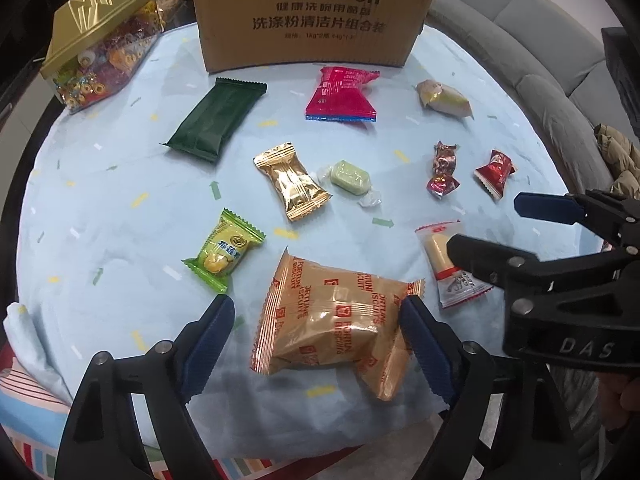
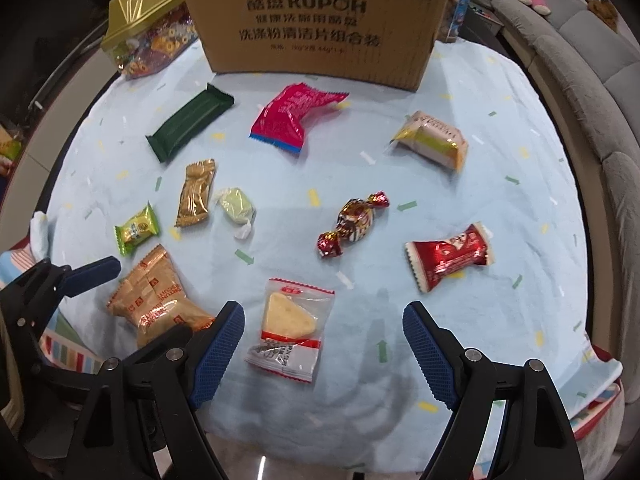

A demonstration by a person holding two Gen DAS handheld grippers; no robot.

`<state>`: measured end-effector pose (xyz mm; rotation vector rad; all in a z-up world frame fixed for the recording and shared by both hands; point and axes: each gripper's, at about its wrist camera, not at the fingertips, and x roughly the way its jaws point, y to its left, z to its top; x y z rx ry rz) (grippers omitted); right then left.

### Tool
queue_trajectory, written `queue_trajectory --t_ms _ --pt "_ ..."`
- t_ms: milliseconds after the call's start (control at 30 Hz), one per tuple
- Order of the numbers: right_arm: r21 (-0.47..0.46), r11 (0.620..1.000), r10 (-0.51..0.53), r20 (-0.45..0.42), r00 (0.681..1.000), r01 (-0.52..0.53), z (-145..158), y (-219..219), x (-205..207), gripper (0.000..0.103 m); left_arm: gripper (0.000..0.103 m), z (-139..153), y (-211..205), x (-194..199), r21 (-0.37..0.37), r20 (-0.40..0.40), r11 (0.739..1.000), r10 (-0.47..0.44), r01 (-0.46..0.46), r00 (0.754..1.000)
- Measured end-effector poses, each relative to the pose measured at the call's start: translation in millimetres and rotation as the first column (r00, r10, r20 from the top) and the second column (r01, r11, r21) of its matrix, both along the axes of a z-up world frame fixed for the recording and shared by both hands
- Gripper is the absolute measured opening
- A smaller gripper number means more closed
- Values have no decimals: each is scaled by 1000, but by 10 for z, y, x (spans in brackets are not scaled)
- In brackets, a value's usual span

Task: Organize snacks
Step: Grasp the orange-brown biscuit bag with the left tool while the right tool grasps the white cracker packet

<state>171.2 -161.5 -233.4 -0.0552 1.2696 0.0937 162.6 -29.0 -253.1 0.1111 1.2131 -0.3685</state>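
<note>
Several wrapped snacks lie on a light blue cloth [image 1: 100, 208]. My left gripper [image 1: 318, 316] is open, its jaws on either side of a tan Fortune Biscuits pack [image 1: 328, 320], also in the right wrist view [image 2: 156, 300]. My right gripper [image 2: 324, 322] is open just above a clear pack with a pale wedge snack [image 2: 290, 320], which also shows in the left wrist view [image 1: 438, 254]. Farther out lie a dark green bar [image 1: 214, 118], a red pouch [image 1: 340, 94], a gold candy [image 1: 292, 180] and a green durian candy [image 1: 224, 254].
A KUPOH cardboard box [image 1: 316, 12] stands at the back. A gold-lidded candy tub [image 1: 100, 40] is at the back left. A grey sofa [image 1: 560, 80] curves along the right. More candies lie right of centre: a twisted foil one [image 2: 354, 222] and a red one [image 2: 448, 256].
</note>
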Motion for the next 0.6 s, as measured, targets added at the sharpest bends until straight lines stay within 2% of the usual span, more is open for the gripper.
queue_trajectory --t_ms 133,267,333,367,433,500,533,600 --pt "-4 1000 6 -21 1000 -6 -88 27 30 81 85 -49 -17 9 -11 -9 1000 -9 9 1000" --pt "-7 1000 12 -48 999 -13 -171 52 40 75 74 -109 -52 -4 -18 -28 999 -31 31 999" --pt "-3 1000 14 -60 998 -14 -199 45 39 65 71 -114 -68 -14 -14 -26 999 -35 34 999" --pt "-4 1000 16 -67 998 -16 -211 49 35 63 64 -108 -68 -18 -19 -20 999 -34 34 999" --pt "12 1000 18 -78 997 -17 -234 44 26 55 61 -104 -69 -20 -23 -18 999 -37 37 999" --pt "4 1000 23 -79 997 -23 -236 59 15 46 51 -100 -78 -28 -27 -14 999 -41 40 999" --pt "-6 999 31 -75 997 -31 -234 76 4 40 51 -100 -76 -18 -32 -17 999 -39 38 999" --pt "-9 999 40 -73 997 -40 -227 99 -17 37 50 -101 -57 -7 -44 -22 999 -27 26 999"
